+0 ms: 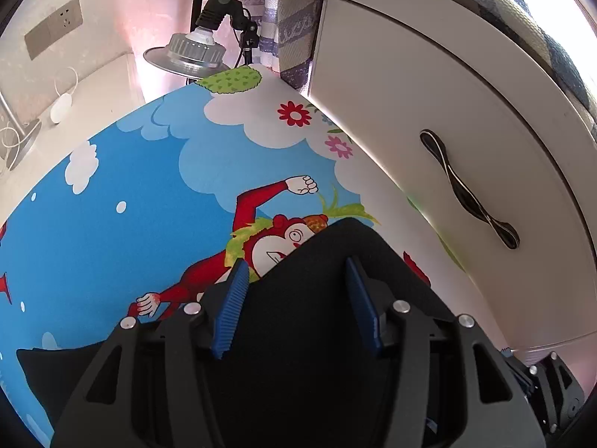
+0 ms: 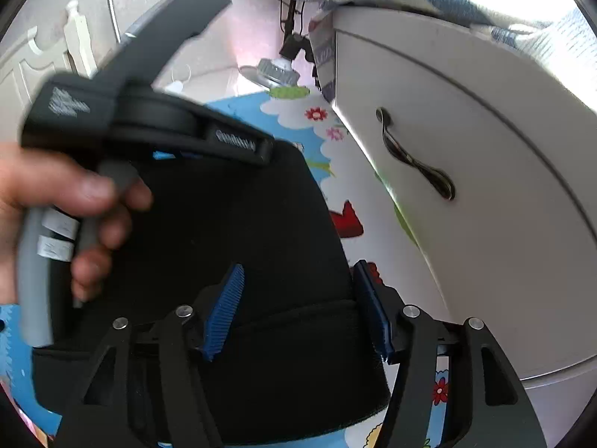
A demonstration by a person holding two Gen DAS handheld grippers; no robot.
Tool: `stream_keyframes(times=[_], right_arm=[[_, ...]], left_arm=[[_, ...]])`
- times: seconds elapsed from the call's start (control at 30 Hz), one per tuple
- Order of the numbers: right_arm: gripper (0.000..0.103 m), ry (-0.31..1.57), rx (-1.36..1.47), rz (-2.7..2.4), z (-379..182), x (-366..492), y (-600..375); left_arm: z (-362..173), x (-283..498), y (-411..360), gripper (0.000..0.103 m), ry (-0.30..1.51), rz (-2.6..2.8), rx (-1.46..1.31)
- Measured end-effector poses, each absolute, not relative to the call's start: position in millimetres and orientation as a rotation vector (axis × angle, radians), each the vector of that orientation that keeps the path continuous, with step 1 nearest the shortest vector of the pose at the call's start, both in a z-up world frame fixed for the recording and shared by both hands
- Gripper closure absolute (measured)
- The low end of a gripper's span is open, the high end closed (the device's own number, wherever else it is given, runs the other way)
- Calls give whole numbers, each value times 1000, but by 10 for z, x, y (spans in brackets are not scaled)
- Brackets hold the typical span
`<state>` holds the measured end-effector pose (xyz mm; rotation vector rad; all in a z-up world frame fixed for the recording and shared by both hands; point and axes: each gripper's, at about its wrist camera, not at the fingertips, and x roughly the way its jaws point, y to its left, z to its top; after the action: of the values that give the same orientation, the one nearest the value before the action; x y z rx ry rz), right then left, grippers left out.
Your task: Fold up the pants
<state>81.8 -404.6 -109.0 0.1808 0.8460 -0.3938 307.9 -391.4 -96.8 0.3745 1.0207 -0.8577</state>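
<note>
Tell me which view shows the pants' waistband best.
The right wrist view: the black pants lie spread on the cartoon mat, and the ribbed waistband runs between the right gripper's blue pads. The left wrist view shows only a featureless fold of the pants, with no waistband discernible.

Cartoon play mat (image 1: 112,194) underfoot; white drawer front (image 1: 429,119) alongside, dark handle (image 1: 466,190); pinkish wall (image 1: 123,3), possibly lamp-lit.

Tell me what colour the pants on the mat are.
Black. The pants show plainly in the right wrist view, lying on the blue cartoon mat.
</note>
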Motion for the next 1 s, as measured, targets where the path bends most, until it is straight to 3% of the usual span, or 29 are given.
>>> stream_keyframes(times=[0.03, 0.1, 0.13, 0.4, 0.53, 0.87, 1.0], right_arm=[[44, 853, 177, -397, -1102, 820, -4046], [44, 861, 168, -400, -1149, 827, -4044], [43, 862, 169, -399, -1166, 833, -4042], [41, 859, 152, -393, -1232, 881, -4060], [37, 857, 158, -393, -1257, 907, -4087], [29, 871, 140, -416, -1227, 922, -4081], [23, 876, 136, -435, -1222, 909, -4088]], left_arm=[[-970, 3078, -3908, 45, 1019, -853, 375], [-993, 3102, -3882, 28, 1015, -821, 368], [-1008, 3119, -3857, 27, 1017, -816, 354], [-890, 3091, -3517, 26, 957, -804, 207], [-866, 2905, -3266, 26, 905, -748, 270], [-894, 2070, -2593, 26, 855, -656, 405], [-967, 1751, -2223, 23, 865, -640, 318]])
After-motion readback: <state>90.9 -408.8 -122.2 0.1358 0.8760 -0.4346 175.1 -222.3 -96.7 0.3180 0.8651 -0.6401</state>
